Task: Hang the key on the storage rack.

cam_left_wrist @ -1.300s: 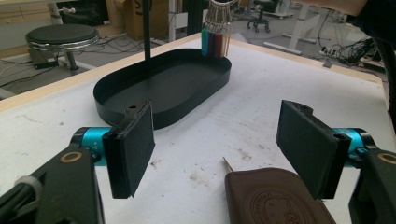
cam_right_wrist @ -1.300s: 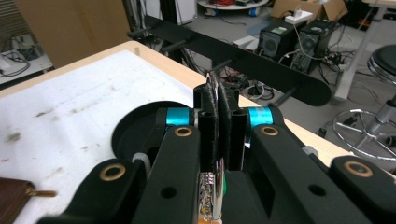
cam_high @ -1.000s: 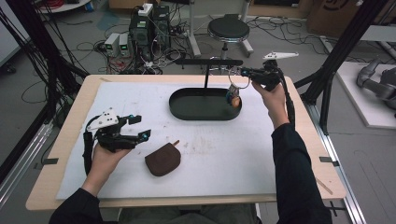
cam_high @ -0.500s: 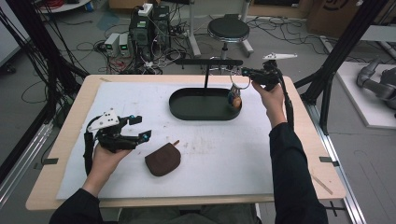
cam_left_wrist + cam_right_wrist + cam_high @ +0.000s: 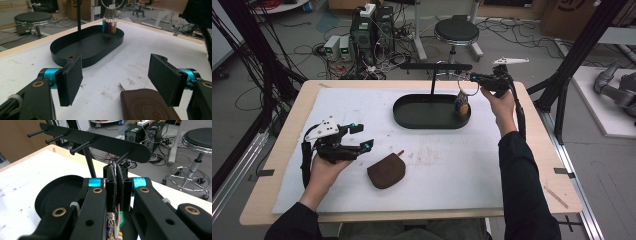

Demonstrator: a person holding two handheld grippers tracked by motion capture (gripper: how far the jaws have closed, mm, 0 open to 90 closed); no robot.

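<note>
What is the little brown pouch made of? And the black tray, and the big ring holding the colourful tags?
The brown pouch looks like leather or an imitation: matte, with a stamped round emblem. The black tray looks like thin painted metal, with an even matte finish and crisp upright walls. The ring looks like polished steel, silvery and shiny. The tags' material cannot be told from here.

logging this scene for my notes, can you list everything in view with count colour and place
key ring: one, silver, colourful tags hanging, pinched in the right gripper above the tray's right end
tray: one, black oval, far middle of the mat
rack: one, black post and peg bar, rising from the tray
pouch: one, brown leather, near middle of the mat
mat: one, white, stained, covering the table
table: one, light wood
stool: one, black seat, floor beyond the table
left gripper: one, black, open, near left beside the pouch
right gripper: one, black, shut on the ring
</note>
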